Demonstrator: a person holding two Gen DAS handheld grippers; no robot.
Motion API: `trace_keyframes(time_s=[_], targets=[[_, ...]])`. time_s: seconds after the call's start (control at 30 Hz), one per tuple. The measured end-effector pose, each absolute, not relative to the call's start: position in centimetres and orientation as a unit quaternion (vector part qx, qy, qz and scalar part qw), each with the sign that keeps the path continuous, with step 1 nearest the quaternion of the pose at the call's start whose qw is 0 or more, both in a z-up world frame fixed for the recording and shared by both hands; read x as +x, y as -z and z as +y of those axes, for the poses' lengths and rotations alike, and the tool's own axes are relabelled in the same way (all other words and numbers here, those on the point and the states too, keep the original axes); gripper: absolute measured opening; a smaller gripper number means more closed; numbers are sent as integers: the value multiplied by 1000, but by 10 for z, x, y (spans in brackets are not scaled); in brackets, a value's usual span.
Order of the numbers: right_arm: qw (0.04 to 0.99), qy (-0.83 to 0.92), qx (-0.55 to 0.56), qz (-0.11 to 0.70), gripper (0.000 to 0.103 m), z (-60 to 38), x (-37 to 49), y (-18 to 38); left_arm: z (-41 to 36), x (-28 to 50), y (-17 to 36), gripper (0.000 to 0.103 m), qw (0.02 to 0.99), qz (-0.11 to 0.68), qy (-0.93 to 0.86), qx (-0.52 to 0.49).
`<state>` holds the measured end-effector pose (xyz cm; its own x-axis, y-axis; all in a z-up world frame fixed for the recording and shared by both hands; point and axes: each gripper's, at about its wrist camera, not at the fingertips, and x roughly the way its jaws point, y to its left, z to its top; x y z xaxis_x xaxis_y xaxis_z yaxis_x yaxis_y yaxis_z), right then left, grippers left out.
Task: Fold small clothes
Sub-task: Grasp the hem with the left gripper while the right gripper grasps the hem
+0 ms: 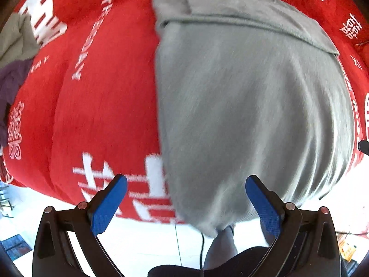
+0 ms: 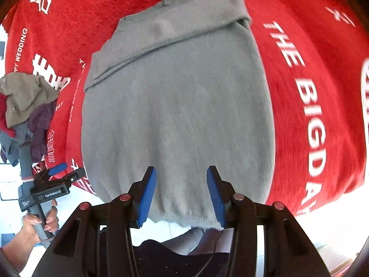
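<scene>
Grey sweater (image 2: 177,115) lies flat on the red printed cloth (image 2: 299,46), its top part folded over, its hem hanging past the near edge. My right gripper (image 2: 182,194) hangs above that hem, jaws apart, holding nothing. My left gripper (image 1: 186,203) is spread wide and empty. Off left I see a clothes pile (image 2: 25,106).

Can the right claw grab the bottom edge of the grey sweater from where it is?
Probably yes. The right claw is open right above the grey sweater, whose bottom edge hangs over the red blanket just below it. Nothing lies in between.
</scene>
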<state>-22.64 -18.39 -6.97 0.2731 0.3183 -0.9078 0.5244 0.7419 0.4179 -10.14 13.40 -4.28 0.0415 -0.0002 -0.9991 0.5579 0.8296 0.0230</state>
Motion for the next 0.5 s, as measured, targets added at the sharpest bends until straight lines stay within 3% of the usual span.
trace_keyframes(time_s=[0.5], targets=[[663,49,378,644,50,-196,-327,133,175,-146,98,103,631,713,285,112]])
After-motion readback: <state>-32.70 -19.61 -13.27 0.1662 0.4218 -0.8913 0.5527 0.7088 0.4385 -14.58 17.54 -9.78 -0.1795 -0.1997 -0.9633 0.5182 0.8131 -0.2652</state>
